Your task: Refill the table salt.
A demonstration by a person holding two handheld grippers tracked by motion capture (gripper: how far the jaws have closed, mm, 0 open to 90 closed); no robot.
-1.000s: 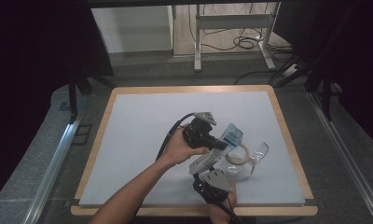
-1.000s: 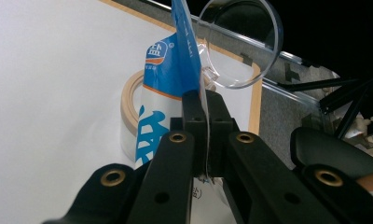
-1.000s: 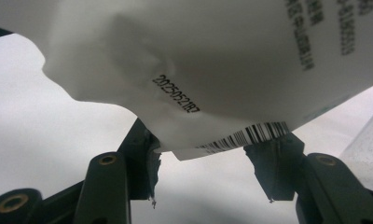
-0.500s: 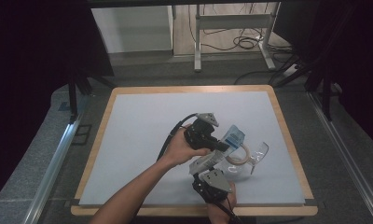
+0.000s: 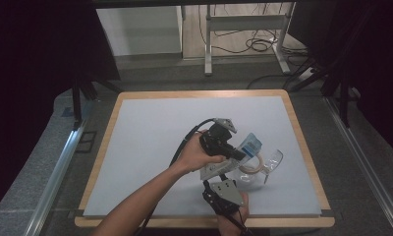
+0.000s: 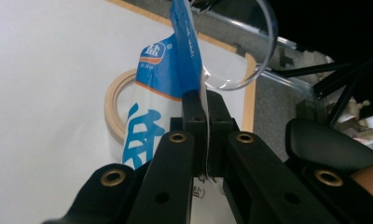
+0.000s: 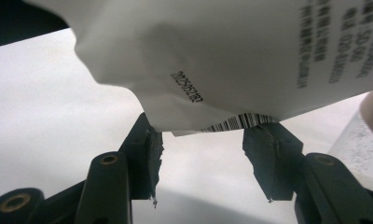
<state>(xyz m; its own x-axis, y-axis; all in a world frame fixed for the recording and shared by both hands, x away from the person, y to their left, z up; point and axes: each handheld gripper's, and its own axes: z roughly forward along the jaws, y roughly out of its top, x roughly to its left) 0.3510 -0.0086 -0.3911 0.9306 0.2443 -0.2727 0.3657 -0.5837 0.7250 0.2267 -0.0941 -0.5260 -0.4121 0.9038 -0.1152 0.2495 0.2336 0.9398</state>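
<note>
Left tongs [image 6: 201, 100] pinching thin edge of blue-white bag [image 6: 168, 70]; right tongs [image 7: 201, 140] half-spread, gripping bag's bottom. Bag, tape roll [image 5: 251, 164], clear bowl [image 5: 274, 158] near table's [image 5: 135, 142] right edge; left side roomy.

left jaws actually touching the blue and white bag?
Touching. The left gripper view shows the left gripper with both jaws shut flat against the thin edge of the blue and white bag, no gap either side.

A big table [image 5: 150, 128] has a pale grey top and a light wood edge all around. A round roll of tape [image 5: 251, 164] and a clear bowl [image 5: 273, 160] lie near its four o'clock corner.
</note>
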